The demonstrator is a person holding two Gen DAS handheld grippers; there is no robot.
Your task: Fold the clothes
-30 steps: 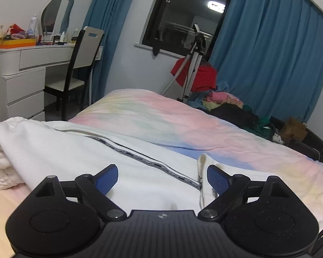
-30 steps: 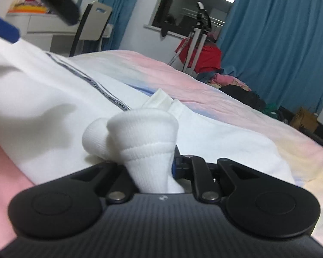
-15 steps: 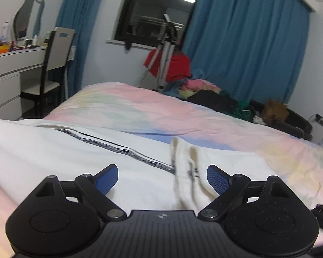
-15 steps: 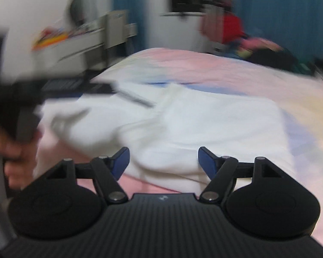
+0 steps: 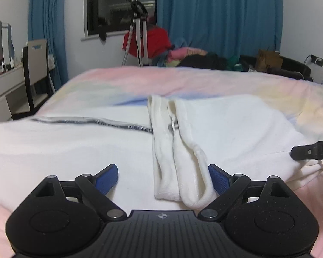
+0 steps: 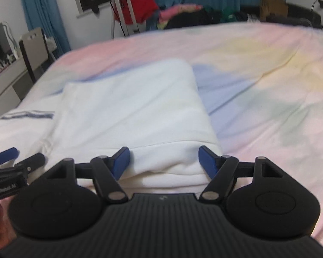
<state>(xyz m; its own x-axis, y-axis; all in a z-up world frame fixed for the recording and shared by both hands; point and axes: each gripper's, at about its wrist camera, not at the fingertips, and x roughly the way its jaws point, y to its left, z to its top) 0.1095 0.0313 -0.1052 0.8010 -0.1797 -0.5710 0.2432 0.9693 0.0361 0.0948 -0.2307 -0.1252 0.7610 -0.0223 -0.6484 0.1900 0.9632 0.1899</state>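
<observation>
White sweatpants (image 5: 226,129) with a dark patterned side stripe (image 5: 92,122) lie folded across the pastel bedspread (image 5: 183,81). The ribbed cuff (image 5: 178,172) lies on top, right in front of my left gripper (image 5: 163,177), which is open and empty just above the fabric. My right gripper (image 6: 164,158) is open and empty at the near right corner of the folded pants (image 6: 135,111), its fingers either side of the folded edge. The left gripper's tip (image 6: 4,154) shows at the left of the right wrist view.
A white dressing table (image 5: 2,86) and a chair (image 5: 36,68) stand left of the bed. A tripod (image 5: 137,28), a red garment (image 5: 155,40) and a pile of clothes (image 5: 196,58) are at the far side under blue curtains (image 5: 221,13).
My right gripper let go of the white cuff and moved right to the pants' corner. My left gripper swung right and now faces the cuff lying on the pants.
</observation>
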